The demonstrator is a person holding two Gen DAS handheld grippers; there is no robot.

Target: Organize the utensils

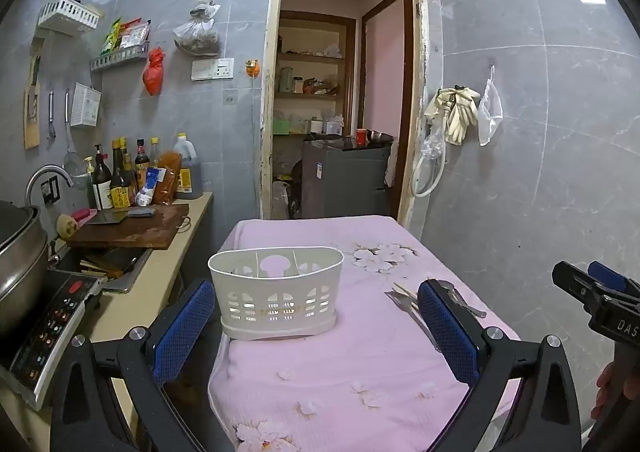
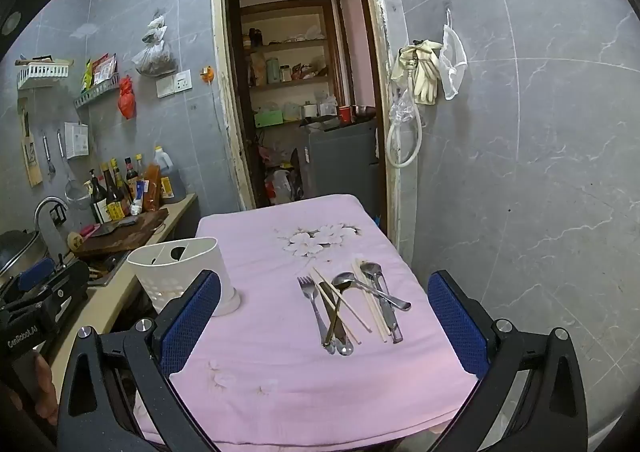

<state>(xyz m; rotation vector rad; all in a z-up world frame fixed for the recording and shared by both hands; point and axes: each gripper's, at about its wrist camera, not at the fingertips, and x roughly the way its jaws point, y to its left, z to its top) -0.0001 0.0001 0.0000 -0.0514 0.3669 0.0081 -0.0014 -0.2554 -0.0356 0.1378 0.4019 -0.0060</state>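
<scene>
A white slotted utensil caddy [image 1: 276, 292] stands upright on the pink flowered cloth [image 1: 360, 364], on the table's left side; it also shows in the right wrist view [image 2: 180, 272] and looks empty. A pile of utensils [image 2: 352, 304] lies to its right: a fork [image 2: 312, 300], spoons [image 2: 372, 284] and wooden chopsticks [image 2: 368, 300], crossed over each other. My left gripper [image 1: 316, 332] is open, just in front of the caddy. My right gripper [image 2: 324, 328] is open, just in front of the utensil pile. In the left wrist view the pile [image 1: 404, 298] is partly hidden behind a finger.
A kitchen counter [image 1: 160, 264] runs along the left with a cutting board [image 1: 132, 228], sauce bottles [image 1: 120, 179], a pot [image 1: 16, 260] and an induction cooker [image 1: 52, 328]. A doorway [image 1: 340, 91] opens behind the table. A tiled wall [image 2: 540, 171] stands to the right.
</scene>
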